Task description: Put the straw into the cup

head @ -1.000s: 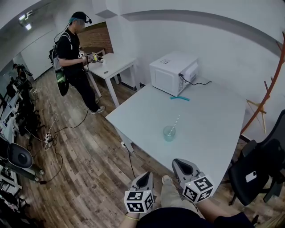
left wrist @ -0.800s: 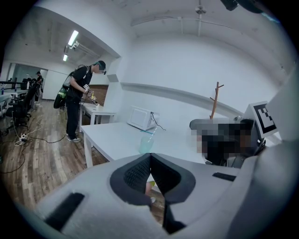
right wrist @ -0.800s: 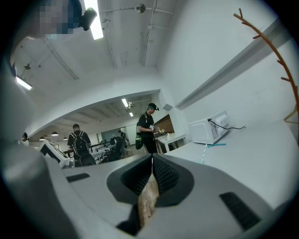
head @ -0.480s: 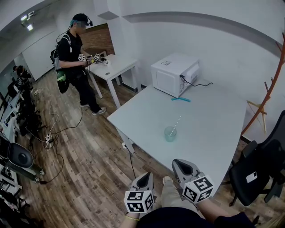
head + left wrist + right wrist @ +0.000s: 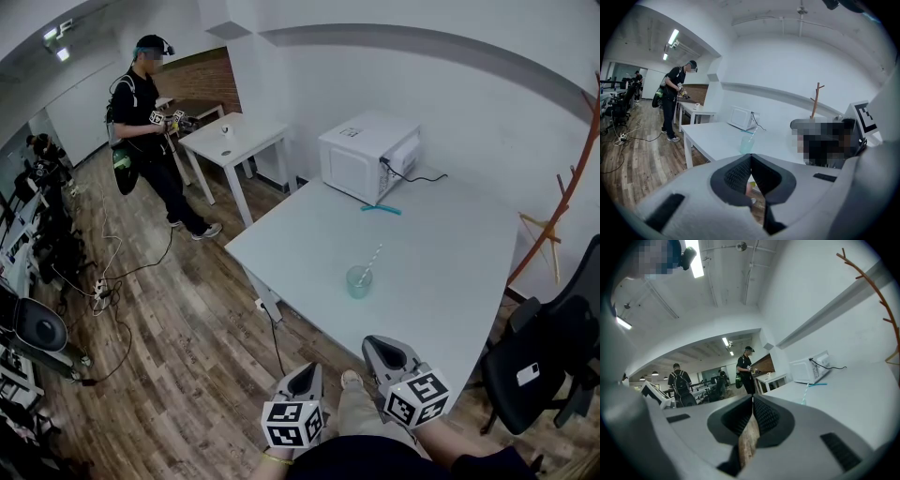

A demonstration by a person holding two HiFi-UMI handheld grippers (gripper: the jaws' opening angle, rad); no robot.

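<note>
Gray hand-held left gripper (image 5: 305,368) and right gripper (image 5: 374,343) both pinched together on nothing, looks like a done job.
Held low by the near edge of the big white table (image 5: 450,234), well apart from the clear greenish plastic cup (image 5: 357,281) mid-table, with the white striped paper straw (image 5: 372,259) already leaning inside. Probably nothing left to do but stay back. Also 1 spare teal straw (image 5: 380,208) just beside the white microwave (image 5: 361,150), likely not needed.

Bright, even light falls from long white ceiling tube lamps (image 5: 697,258), which glare in the right gripper view. The pale grey rectangular table (image 5: 441,281) shows only faint shadows. Both gripper views bulge and darken towards their rims.
</note>
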